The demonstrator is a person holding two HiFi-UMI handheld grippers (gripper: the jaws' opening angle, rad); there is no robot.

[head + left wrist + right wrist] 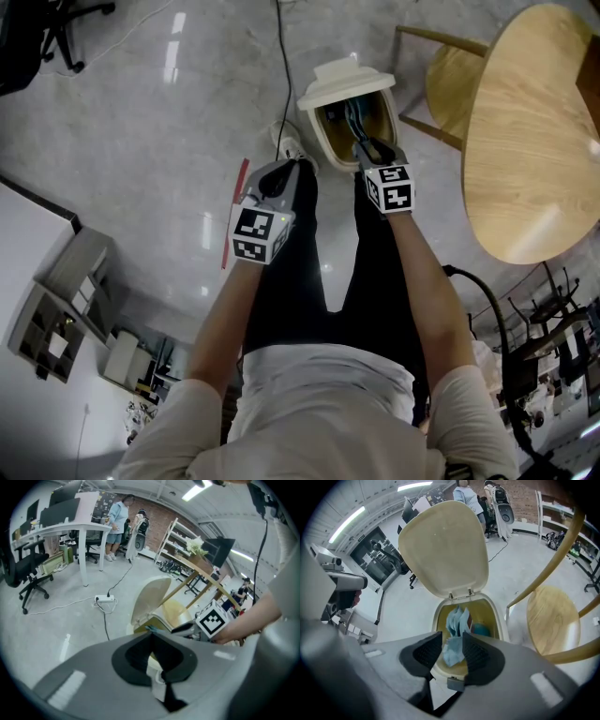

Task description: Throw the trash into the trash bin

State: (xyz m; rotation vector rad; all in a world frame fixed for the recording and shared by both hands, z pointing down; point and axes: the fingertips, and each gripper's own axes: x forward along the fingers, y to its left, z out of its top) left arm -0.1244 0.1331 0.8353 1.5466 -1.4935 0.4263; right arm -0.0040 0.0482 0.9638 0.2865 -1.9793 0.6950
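A cream trash bin (322, 139) stands on the floor in front of the person's legs, its lid (345, 82) tipped up. My right gripper (364, 150) hangs over the bin's mouth. In the right gripper view a crumpled blue paper (453, 648) sits loosely between the parted pads of my right gripper (452, 652), above more blue trash inside the bin (438, 616). My left gripper (281, 174) hovers to the left of the bin, shut and empty. Beyond the tips of the left gripper (151, 638), the left gripper view shows the lid (147, 597).
A round wooden table (534, 131) and a wooden chair (450, 80) stand right of the bin. A power strip with a cable (287, 146) lies just left of it, and a red strip (234, 211) lies on the floor. People (117, 517) stand far off by desks.
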